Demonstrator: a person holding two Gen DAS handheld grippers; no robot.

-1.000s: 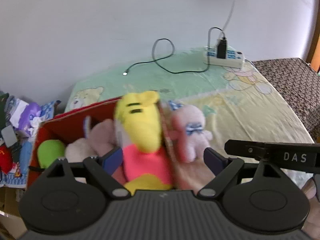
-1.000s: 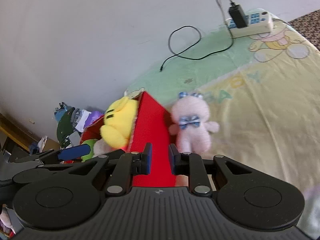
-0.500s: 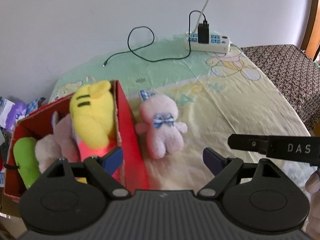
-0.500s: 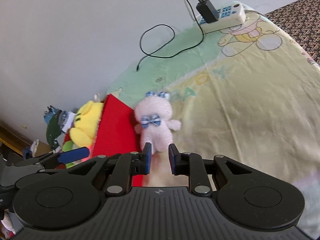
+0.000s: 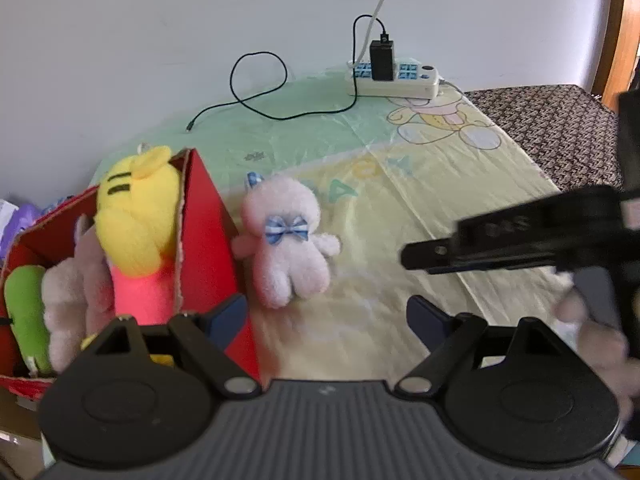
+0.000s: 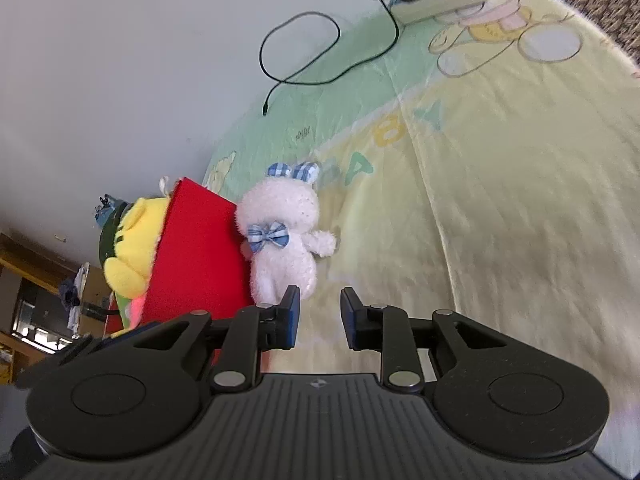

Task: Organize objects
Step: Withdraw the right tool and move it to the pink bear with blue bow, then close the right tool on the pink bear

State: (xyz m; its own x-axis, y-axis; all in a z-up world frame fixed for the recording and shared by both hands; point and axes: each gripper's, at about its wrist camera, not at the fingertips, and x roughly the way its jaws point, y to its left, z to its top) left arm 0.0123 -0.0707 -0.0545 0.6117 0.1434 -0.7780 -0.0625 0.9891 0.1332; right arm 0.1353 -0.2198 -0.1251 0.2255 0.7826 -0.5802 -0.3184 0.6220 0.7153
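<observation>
My right gripper (image 6: 320, 316) is opening, nothing between its jaws, its left finger just short of the bunny's (image 6: 282, 246) feet. My left gripper (image 5: 326, 314) stands wide and empty. The bunny lies on the sheet (image 6: 500, 184) against the red box (image 5: 208, 236), which holds the yellow plush (image 5: 138, 216).

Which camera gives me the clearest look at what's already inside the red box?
The left wrist view: it looks into the red box, showing the yellow plush, a pale one and a green one. The right wrist view shows mostly the box's outer wall.
</observation>
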